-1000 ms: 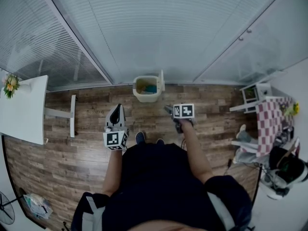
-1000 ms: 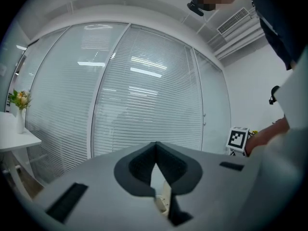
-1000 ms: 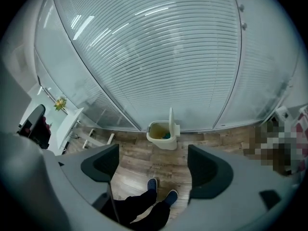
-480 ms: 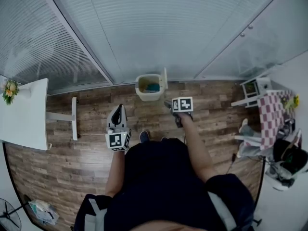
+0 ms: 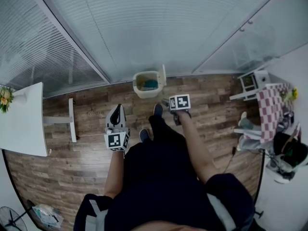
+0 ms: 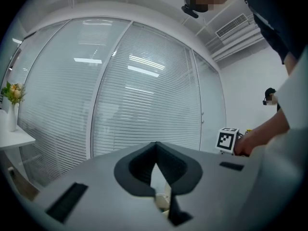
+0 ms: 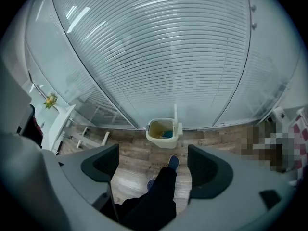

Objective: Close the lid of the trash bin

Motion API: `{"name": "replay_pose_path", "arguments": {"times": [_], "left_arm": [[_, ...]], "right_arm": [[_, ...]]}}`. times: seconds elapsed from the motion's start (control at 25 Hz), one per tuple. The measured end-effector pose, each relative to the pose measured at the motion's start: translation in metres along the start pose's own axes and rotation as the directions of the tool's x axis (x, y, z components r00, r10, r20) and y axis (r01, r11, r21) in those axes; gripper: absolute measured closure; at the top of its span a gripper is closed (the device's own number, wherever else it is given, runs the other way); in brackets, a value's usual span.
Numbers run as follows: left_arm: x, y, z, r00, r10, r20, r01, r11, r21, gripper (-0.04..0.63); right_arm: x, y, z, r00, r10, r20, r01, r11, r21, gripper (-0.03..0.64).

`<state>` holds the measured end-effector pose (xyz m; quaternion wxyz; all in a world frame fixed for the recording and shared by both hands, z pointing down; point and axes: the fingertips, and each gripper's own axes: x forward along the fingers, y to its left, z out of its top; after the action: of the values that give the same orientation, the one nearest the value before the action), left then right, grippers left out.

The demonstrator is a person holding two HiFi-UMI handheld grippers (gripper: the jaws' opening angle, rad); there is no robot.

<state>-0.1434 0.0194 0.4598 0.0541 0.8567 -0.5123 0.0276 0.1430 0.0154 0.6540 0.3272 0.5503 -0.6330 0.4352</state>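
Standing open — bin point(image 5: 145, 94) w/ blue item point(image 5: 151, 85); lid point(image 5: 163, 75) upright

Wood-plank floor point(image 5: 91, 107) runs up to a glass wall hung with slatted blinds point(image 5: 144, 28); white table point(image 5: 21, 121) at far left, flowers point(image 5: 5, 99) at one corner of it; white base bar point(image 5: 71, 120) just beside the table; checked cloth point(image 5: 270, 110) at far right; small white stand point(image 5: 251, 83) near the cloth; fan point(image 5: 6, 215) at lower left.
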Motion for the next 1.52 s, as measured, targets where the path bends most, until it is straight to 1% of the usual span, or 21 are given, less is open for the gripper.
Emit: {"name": "replay_pose_path", "arguments": {"times": [0.16, 0.28, 0.44, 0.56, 0.64, 0.76, 0.84, 1.04, 1.2, 1.28, 1.36, 1.52], "left_arm": [[0.021, 0.001, 0.003, 1.0, -0.012, -0.01, 0.012, 1.0, 0.017, 0.589], [0.042, 0.009, 0.009, 1.0, -0.003, -0.017, 0.004, 1.0, 0.026, 0.589], [0.064, 0.018, 0.007, 0.999, 0.001, -0.037, 0.0, 1.0, 0.024, 0.589], [0.08, 0.019, -0.003, 0.997, -0.01, -0.078, 0.011, 1.0, 0.017, 0.589], [0.086, 0.019, -0.014, 0.994, -0.014, -0.111, 0.015, 1.0, 0.011, 0.589], [0.099, 0.026, -0.032, 0.988, -0.001, -0.156, 0.002, 1.0, 0.01, 0.589], [0.11, 0.029, -0.041, 0.987, 0.009, -0.159, -0.009, 1.0, 0.002, 0.589], [0.13, 0.034, -0.053, 0.986, 0.023, -0.168, -0.022, 1.0, 0.007, 0.589], [0.14, 0.034, -0.066, 0.981, 0.019, -0.195, -0.02, 1.0, -0.001, 0.589], [0.144, 0.035, -0.071, 0.98, 0.024, -0.198, -0.026, 1.0, -0.01, 0.589], [0.146, 0.034, -0.078, 0.979, 0.035, -0.2, -0.043, 0.998, -0.036, 0.589], [0.142, 0.032, -0.098, 0.973, 0.039, -0.226, -0.056, 0.996, -0.069, 0.589]], "right_arm": [[0.02, -0.007, 0.017, 1.0, 0.018, -0.01, -0.018, 1.0, 0.016, 0.215], [0.038, -0.013, 0.04, 0.999, 0.037, -0.012, -0.037, 0.999, 0.018, 0.215], [0.062, -0.018, 0.061, 0.998, 0.062, -0.033, -0.061, 0.998, 0.025, 0.215], [0.081, -0.025, 0.078, 0.996, 0.087, -0.036, -0.085, 0.995, 0.045, 0.215], [0.098, -0.028, 0.084, 0.993, 0.101, -0.056, -0.098, 0.994, 0.052, 0.215], [0.13, -0.033, 0.094, 0.991, 0.104, -0.084, -0.101, 0.994, 0.043, 0.215], [0.151, -0.039, 0.102, 0.991, 0.106, -0.086, -0.103, 0.994, 0.042, 0.215], [0.193, -0.051, 0.107, 0.986, 0.147, -0.074, -0.142, 0.987, 0.072, 0.215], [0.214, -0.062, 0.095, 0.982, 0.173, -0.081, -0.165, 0.982, 0.09, 0.215], [0.225, -0.067, 0.091, 0.984, 0.162, -0.077, -0.156, 0.984, 0.081, 0.215], [0.235, -0.076, 0.087, 0.987, 0.139, -0.081, -0.134, 0.989, 0.062, 0.216], [0.25, -0.086, 0.08, 0.989, 0.123, -0.085, -0.117, 0.99, 0.079, 0.218]]}}
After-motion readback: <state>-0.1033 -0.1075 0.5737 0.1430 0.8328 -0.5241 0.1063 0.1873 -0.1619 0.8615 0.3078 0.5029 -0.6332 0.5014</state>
